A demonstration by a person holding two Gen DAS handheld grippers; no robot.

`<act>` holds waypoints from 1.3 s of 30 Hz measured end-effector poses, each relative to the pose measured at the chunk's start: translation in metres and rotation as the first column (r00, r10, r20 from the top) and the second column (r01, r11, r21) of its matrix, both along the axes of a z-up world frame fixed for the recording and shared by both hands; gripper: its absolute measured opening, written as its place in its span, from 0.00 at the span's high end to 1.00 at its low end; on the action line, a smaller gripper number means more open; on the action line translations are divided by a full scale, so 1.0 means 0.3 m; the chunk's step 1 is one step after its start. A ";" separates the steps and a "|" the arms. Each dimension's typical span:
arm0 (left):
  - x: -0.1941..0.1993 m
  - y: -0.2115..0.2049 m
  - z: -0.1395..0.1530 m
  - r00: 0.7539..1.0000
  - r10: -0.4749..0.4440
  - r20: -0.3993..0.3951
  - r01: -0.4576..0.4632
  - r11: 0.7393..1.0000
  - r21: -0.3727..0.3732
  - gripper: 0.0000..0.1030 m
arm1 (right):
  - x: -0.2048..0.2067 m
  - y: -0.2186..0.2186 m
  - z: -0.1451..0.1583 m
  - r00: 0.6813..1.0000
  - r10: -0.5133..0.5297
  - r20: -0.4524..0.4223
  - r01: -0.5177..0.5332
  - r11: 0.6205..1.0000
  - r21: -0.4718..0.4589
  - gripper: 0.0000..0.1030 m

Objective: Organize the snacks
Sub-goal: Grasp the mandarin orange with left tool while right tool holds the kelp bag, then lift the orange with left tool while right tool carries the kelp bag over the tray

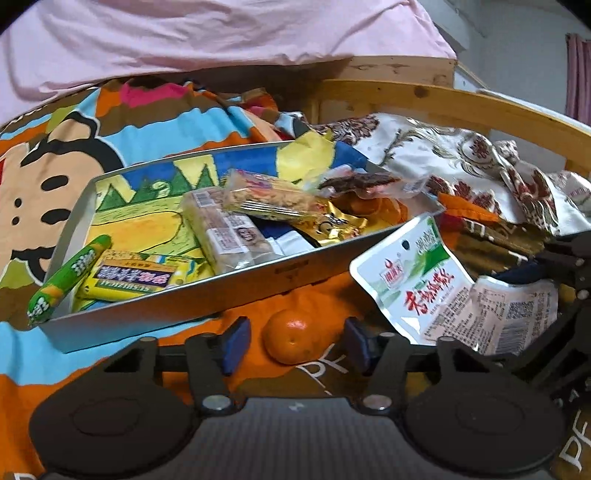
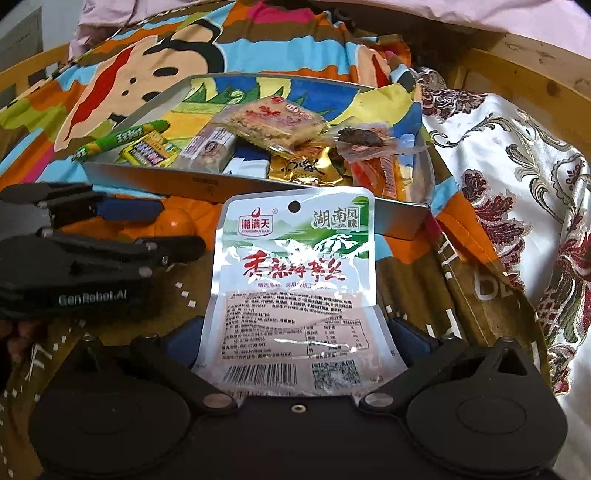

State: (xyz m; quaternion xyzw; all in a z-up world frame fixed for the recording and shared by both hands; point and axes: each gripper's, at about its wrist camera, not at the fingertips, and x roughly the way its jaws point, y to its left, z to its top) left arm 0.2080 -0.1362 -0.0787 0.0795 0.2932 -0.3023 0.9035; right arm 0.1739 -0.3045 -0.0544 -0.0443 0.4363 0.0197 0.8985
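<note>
Nearest your right gripper (image 2: pixel 295 332) is the white and green snack pouch (image 2: pixel 295 273), which it holds by the lower, barcode end with both blue pads pressed against its sides, so the pouch stands up in front of the lens, its top edge overlapping the near wall of the metal tray (image 2: pixel 155 182). Your left gripper (image 1: pixel 291 343) has its jaws spread wide with nothing between the pads; a small orange mandarin (image 1: pixel 291 338) lies on the bedding in the gap, and you cannot tell whether either pad touches it. Beyond it the tray sits on the cartoon-print quilt (image 1: pixel 48 173), already holding a green sausage stick (image 1: pixel 70 278) at its left end, a yellow bar (image 1: pixel 133 277) beside that, a clear-wrapped cake (image 1: pixel 229 232) in the middle, a crispy rice bar (image 1: pixel 269 197) across it, a gold wrapper (image 1: pixel 332 225) and a dark dried-meat pack (image 1: pixel 362 182) toward the right. To the right of the tray lies a floral satin cloth (image 2: pixel 509 177), bunched up. A pale wooden bed rail (image 1: pixel 443 103) curves behind it, pink bedding (image 1: pixel 221 29) is heaped at the far side, and a grey wall with a pink curtain (image 1: pixel 578 74) shows in the far right corner.
</note>
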 end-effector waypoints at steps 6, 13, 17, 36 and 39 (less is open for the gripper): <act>0.016 -0.004 -0.021 0.999 0.019 -0.033 -0.018 1.000 0.014 0.53 | 0.013 0.001 -0.014 0.999 -0.035 0.042 0.034 0.999 0.028 0.01; 0.010 0.001 -0.017 0.998 0.049 -0.035 -0.049 0.998 0.027 0.64 | -0.011 0.022 -0.006 0.998 -0.040 0.052 0.039 0.999 0.024 0.04; -0.006 0.005 -0.004 0.996 0.076 -0.041 -0.075 0.997 0.030 0.65 | -0.035 0.034 0.006 0.998 -0.031 0.062 0.029 0.999 0.024 0.05; -0.167 0.126 0.189 0.976 0.216 0.033 -0.214 0.974 -0.071 0.65 | -0.203 0.107 0.162 0.931 0.056 0.360 -0.030 0.996 -0.079 0.05; -0.190 0.144 0.233 0.971 0.232 0.062 -0.227 0.971 -0.078 0.65 | -0.216 0.114 0.192 0.912 0.076 0.403 -0.043 0.995 -0.091 0.05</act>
